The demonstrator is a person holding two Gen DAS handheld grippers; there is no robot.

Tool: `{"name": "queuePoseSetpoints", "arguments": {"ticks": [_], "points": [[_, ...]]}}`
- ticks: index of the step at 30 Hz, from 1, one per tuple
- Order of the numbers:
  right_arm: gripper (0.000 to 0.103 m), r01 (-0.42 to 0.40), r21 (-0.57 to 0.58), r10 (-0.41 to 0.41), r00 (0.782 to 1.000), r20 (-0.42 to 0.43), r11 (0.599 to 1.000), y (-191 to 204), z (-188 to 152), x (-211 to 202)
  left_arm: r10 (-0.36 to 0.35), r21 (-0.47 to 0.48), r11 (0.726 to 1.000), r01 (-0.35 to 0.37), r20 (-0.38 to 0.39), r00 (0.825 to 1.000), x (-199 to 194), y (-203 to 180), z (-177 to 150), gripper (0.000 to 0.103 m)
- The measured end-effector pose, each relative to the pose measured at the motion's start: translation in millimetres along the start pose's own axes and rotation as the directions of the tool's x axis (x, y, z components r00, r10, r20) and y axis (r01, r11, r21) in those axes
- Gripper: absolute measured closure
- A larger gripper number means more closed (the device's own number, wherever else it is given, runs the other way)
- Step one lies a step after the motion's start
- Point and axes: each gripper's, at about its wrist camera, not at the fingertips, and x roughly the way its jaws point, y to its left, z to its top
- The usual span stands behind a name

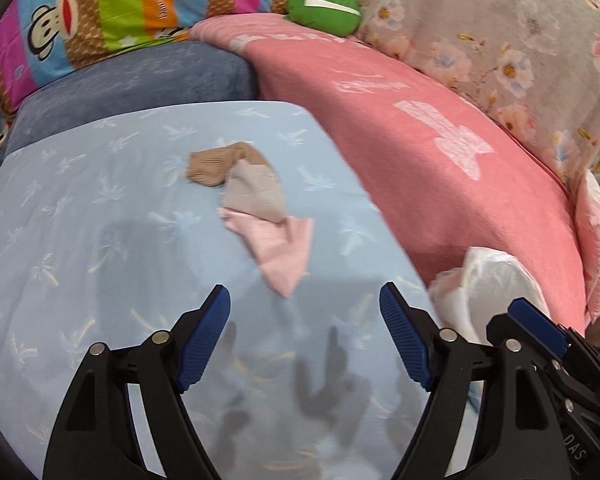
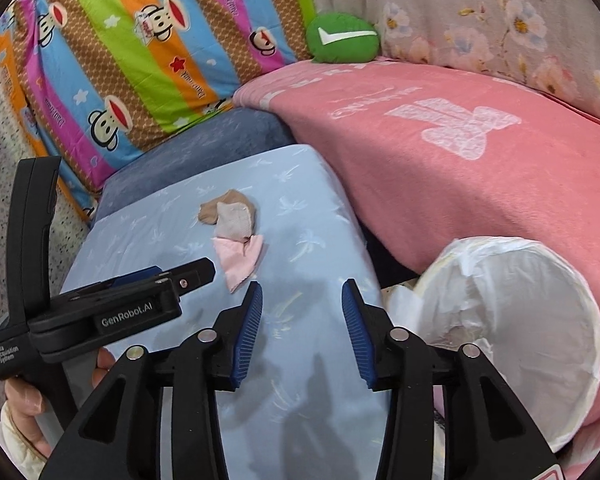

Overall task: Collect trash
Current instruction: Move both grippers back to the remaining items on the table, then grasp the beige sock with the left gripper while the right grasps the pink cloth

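Observation:
A small heap of scraps lies on the light blue sheet (image 1: 80,240): a brown piece (image 1: 210,164), a beige piece (image 1: 254,194) and a pink piece (image 1: 282,250). The heap shows in the right wrist view too (image 2: 232,228). My left gripper (image 1: 305,312) is open and empty, just short of the pink piece. My right gripper (image 2: 302,308) is open and empty, further back. A bin lined with a white bag (image 2: 512,320) stands open to the right; it also shows in the left wrist view (image 1: 488,284).
A pink blanket (image 1: 420,140) covers the bed to the right. A striped monkey-print pillow (image 2: 140,60), a green cushion (image 2: 344,38) and a floral quilt (image 2: 500,20) lie at the back. A dark blue cushion (image 1: 140,84) sits behind the sheet.

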Motion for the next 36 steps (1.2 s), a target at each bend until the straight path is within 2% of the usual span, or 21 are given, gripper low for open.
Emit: {"name": "queuePoseSetpoints", "arguments": {"ticks": [7, 13, 20, 27, 30, 32, 34, 36], "points": [[0.049, -0.02, -0.036, 0.018, 0.998, -0.059, 0.999, 29, 5, 53, 0.058, -0.047, 0.997, -0.059, -0.019, 0.998, 17, 44, 11, 0.021], [0.045, -0.038, -0.051, 0.032, 0.993, -0.115, 0.998, 46, 10, 102, 0.078, -0.073, 0.994, -0.081, -0.031, 0.996, 33, 69, 26, 0.019], [0.044, -0.05, -0.057, 0.041, 0.988, -0.149, 0.997, 59, 19, 145, 0.074, -0.102, 0.992, -0.078, -0.039, 0.996, 49, 88, 41, 0.019], [0.045, -0.05, -0.04, 0.042, 0.984, -0.172, 0.998, 59, 23, 177, 0.046, -0.105, 0.993, -0.05, -0.038, 0.998, 66, 88, 55, 0.019], [0.061, -0.043, -0.047, 0.035, 0.986, -0.163, 0.998, 58, 24, 179, 0.024, -0.097, 0.995, -0.028, -0.034, 0.999, 74, 82, 62, 0.019], [0.083, -0.043, -0.046, 0.035, 0.985, -0.169, 0.998, 55, 26, 181, 0.008, -0.093, 0.996, -0.012, -0.037, 0.999, 81, 76, 67, 0.019], [0.096, -0.052, -0.03, 0.046, 0.983, -0.177, 0.998, 49, 26, 181, -0.014, -0.084, 0.996, 0.011, -0.039, 0.999, 87, 70, 71, 0.019], [0.1, -0.064, -0.009, 0.061, 0.982, -0.179, 0.998, 44, 26, 180, -0.024, -0.067, 0.997, 0.022, -0.042, 0.999, 93, 63, 73, 0.019]]}}
